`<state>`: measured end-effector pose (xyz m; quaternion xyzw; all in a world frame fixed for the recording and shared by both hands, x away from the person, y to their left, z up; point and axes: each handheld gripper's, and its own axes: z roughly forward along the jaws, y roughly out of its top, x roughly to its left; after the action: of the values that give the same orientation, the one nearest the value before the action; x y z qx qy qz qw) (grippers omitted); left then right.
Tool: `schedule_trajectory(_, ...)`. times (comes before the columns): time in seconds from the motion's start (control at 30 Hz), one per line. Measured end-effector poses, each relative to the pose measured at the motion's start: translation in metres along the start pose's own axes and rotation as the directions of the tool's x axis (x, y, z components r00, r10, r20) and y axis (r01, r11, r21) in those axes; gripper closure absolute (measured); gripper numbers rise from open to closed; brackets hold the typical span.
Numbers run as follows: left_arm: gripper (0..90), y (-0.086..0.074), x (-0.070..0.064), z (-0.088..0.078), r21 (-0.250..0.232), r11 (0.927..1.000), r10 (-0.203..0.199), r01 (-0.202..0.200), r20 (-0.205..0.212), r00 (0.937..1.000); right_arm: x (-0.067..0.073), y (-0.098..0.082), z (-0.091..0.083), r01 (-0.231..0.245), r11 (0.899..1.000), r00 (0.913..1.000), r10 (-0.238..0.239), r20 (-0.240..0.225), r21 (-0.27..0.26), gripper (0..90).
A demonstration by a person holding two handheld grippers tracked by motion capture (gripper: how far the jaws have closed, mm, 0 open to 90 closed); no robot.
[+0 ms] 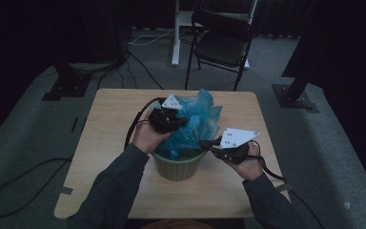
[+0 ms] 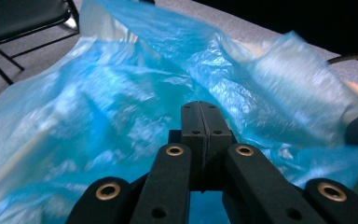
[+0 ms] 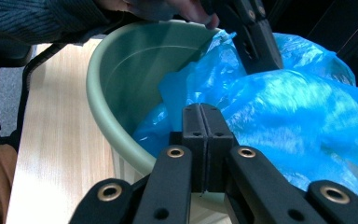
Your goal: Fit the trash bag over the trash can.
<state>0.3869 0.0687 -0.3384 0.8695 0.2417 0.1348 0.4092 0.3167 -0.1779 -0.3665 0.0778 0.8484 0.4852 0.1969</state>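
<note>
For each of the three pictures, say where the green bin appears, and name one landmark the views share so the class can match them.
High view: the green bin stands at the table's near middle, between the two hands.
Left gripper view: a green sliver at the right edge may be its rim; I cannot tell.
Right gripper view: the bin fills the left centre, its rim curving round.
Shared landmark: the blue plastic bag in it.

The blue bag [image 1: 196,121] rose out of the green bin [image 1: 178,167] and covered most of its mouth, so the way down into the bin was blocked. Some free room stayed along the near inner wall of the bin. The table [image 1: 109,138] lay bare to the left, right and front. A chair [image 1: 221,43] stood well behind.
</note>
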Motion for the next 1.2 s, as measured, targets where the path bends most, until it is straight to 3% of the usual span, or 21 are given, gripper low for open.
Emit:
schedule_trajectory(0.13,89.9,-0.008,0.003,-0.012,-0.019,0.9997,-0.013,0.012,-0.026,0.9996,-0.001,-0.001,-0.009,-0.005,1.000,0.9998,0.005,0.019,-0.028,75.8)
schedule_trajectory(0.27,89.9,-0.019,0.006,-0.024,-0.039,0.9988,-0.030,0.028,-0.045,0.9985,-0.005,-0.001,-0.018,-0.024,0.998,0.9990,0.026,0.035,-0.059,72.4)
schedule_trajectory(0.37,89.9,-0.026,0.007,-0.032,-0.053,0.9979,-0.039,0.036,-0.054,0.9978,-0.012,0.000,-0.027,-0.044,0.996,0.9962,0.050,0.072,-0.083,71.0)
schedule_trajectory(0.53,89.9,-0.037,0.008,-0.043,-0.080,0.9953,-0.060,0.055,-0.066,0.9960,-0.023,0.003,-0.029,-0.068,0.995,0.9852,0.078,0.153,-0.066,71.0)
schedule_trajectory(0.73,89.9,-0.049,0.014,-0.054,-0.104,0.9905,-0.098,0.090,-0.070,0.9927,-0.041,0.007,-0.016,-0.107,0.994,0.9738,0.110,0.199,-0.027,67.8)
schedule_trajectory(1.0,89.9,-0.059,0.019,-0.062,-0.123,0.9855,-0.127,0.117,-0.077,0.9889,-0.059,0.007,0.013,-0.123,0.991,0.9754,0.114,0.189,0.041,63.8)
schedule_trajectory(1.07,89.9,-0.064,0.022,-0.067,-0.142,0.9811,-0.145,0.132,-0.086,0.9857,-0.067,0.007,0.023,-0.137,0.988,0.9777,0.124,0.170,0.068,62.8)
schedule_trajectory(1.13,90.0,-0.066,0.022,-0.069,-0.147,0.9796,-0.151,0.137,-0.090,0.9845,-0.068,0.007,0.025,-0.135,0.988,0.9780,0.121,0.170,0.073,63.9)
schedule_trajectory(1.17,90.0,-0.071,0.024,-0.074,-0.159,0.9763,-0.164,0.147,-0.102,0.9811,-0.071,0.006,0.028,-0.146,0.985,0.9789,0.131,0.157,0.088,76.1)
schedule_trajectory(1.2,90.0,-0.073,0.025,-0.076,-0.163,0.9750,-0.170,0.151,-0.108,0.9795,-0.072,0.006,0.028,-0.150,0.985,0.9791,0.135,0.152,0.091,80.2)
